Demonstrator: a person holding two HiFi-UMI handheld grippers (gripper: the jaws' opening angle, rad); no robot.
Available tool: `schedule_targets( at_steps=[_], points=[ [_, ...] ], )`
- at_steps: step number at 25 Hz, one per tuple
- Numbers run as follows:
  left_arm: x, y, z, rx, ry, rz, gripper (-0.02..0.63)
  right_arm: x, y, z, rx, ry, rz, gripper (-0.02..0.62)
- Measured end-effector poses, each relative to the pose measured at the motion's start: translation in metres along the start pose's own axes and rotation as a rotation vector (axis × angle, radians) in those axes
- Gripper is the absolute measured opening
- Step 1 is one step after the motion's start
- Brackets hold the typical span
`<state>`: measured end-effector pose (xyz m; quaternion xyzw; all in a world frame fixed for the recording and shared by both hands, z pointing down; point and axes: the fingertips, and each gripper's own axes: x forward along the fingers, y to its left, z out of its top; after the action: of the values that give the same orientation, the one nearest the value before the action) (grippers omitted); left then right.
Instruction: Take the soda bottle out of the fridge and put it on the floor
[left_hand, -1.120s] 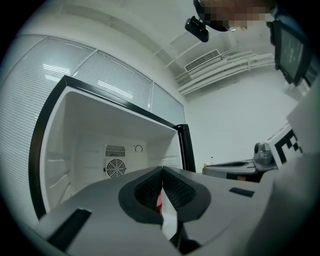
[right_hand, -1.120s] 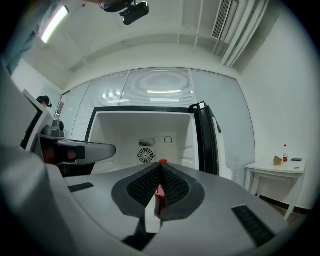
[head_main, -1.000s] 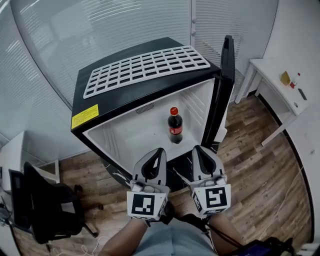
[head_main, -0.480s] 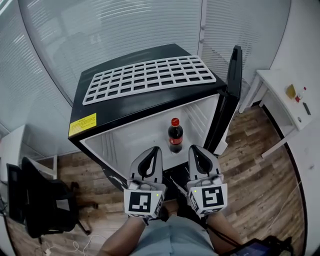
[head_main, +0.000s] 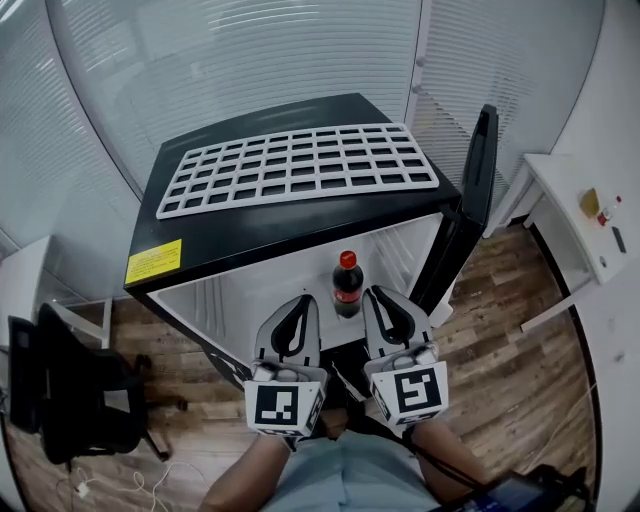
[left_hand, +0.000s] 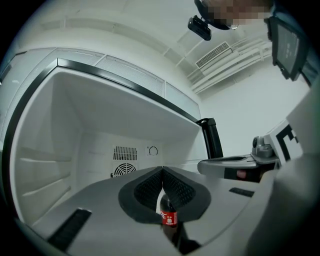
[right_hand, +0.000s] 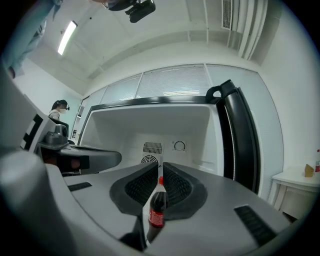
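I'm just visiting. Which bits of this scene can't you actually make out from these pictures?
- Soda bottle, left gripper view: cap and most of the body hidden behind the left gripper, whose jaws are together.
- Fridge interior, head view: mostly hidden under its own top.
- Yellow sticker, head view: print too small to read.
- Small things on the white table, head view: too small to identify.

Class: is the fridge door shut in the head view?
No, the door stands open, showing the soda bottle inside the fridge.
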<state>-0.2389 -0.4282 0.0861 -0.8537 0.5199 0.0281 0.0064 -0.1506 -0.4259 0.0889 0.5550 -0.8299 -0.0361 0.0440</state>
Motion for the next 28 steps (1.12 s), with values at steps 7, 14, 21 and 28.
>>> schedule_targets(
  at_steps=[7, 14, 21, 28],
  points=[
    [0.008, 0.013, -0.003, 0.001, 0.000, 0.057, 0.017, 0.031, 0.004, -0.005, -0.007, 0.019, 0.082, 0.228],
    [0.017, 0.025, -0.009, -0.006, 0.020, 0.097, 0.017, 0.060, -0.005, -0.013, -0.001, 0.053, 0.084, 0.235],
    [0.027, 0.023, -0.019, -0.019, 0.030, 0.114, 0.017, 0.079, -0.010, -0.025, 0.001, 0.081, 0.124, 0.235],
    [0.031, 0.033, -0.024, -0.022, 0.037, 0.161, 0.017, 0.096, -0.003, -0.033, -0.003, 0.103, 0.183, 0.230]
  ],
)
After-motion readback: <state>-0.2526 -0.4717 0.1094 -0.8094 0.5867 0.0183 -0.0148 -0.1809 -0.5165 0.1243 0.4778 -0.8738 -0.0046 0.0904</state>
